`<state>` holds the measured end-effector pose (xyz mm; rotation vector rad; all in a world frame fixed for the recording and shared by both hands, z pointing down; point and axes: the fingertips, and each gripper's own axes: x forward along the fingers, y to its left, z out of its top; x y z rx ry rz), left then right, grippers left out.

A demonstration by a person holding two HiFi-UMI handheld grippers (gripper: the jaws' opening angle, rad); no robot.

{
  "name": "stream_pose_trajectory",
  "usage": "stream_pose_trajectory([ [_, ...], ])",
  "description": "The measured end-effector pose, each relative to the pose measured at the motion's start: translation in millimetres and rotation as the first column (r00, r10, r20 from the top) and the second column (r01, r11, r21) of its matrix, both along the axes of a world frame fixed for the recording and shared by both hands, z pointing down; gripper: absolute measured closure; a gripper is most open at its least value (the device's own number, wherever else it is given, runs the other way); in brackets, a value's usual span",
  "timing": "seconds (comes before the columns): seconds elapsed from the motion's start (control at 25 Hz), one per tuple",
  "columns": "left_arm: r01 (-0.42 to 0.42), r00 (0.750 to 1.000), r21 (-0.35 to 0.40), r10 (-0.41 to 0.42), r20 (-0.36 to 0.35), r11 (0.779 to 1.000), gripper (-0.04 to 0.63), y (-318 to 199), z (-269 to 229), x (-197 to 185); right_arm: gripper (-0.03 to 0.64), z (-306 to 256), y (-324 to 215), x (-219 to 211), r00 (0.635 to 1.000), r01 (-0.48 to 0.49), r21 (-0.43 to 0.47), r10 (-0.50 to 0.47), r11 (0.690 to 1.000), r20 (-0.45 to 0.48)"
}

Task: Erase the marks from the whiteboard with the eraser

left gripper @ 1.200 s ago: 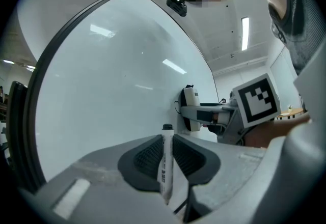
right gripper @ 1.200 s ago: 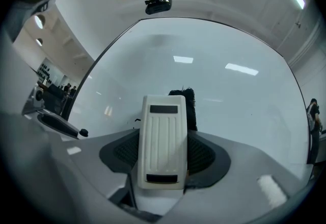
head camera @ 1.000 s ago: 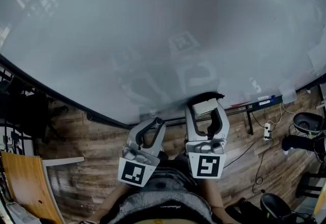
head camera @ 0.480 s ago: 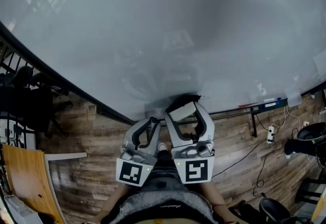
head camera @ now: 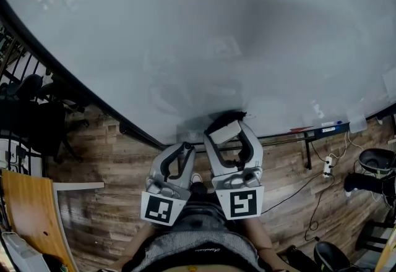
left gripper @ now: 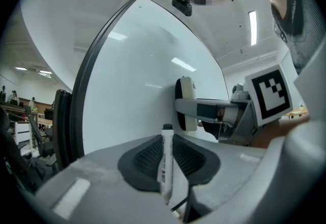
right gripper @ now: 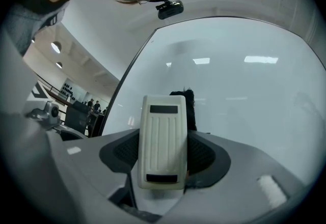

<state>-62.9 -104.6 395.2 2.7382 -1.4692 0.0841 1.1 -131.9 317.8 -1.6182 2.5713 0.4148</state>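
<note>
While right claw (head camera: 226, 125) clamps eraser (right gripper: 162, 141) broadside, felt facing whiteboard (head camera: 185, 48) | left claw (head camera: 187, 148) pinches marker (left gripper: 166, 162)

The head view looks steeply down the whiteboard (head camera: 185, 36) to the wooden floor (head camera: 105, 159), with the left gripper (head camera: 184, 150) and right gripper (head camera: 228, 131) low at centre. The left gripper view sits right behind its jaws, the pinched marker (left gripper: 166, 162) close up. It faces along the board and sideways onto the right gripper's clamped eraser (left gripper: 187, 101), which the head view shares. The right gripper view faces the board from close range, the eraser filling its centre.
</note>
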Motion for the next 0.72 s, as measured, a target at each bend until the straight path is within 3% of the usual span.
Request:
stream_pose_trajectory([
  [0.44,-0.057,0.998,0.007,0.057,-0.008,0.998,0.525,-8.2,-6.6,30.7,0.357,10.5,-15.0,106.5,0.973,-0.225,-0.056,0.227,0.973,0.044],
  [0.72,-0.077,0.997,0.003,0.077,-0.013,0.997,0.525,-13.0,-6.4,42.1,0.356,12.7,-14.2,109.5,0.968,-0.238,-0.063,0.242,0.969,0.069],
])
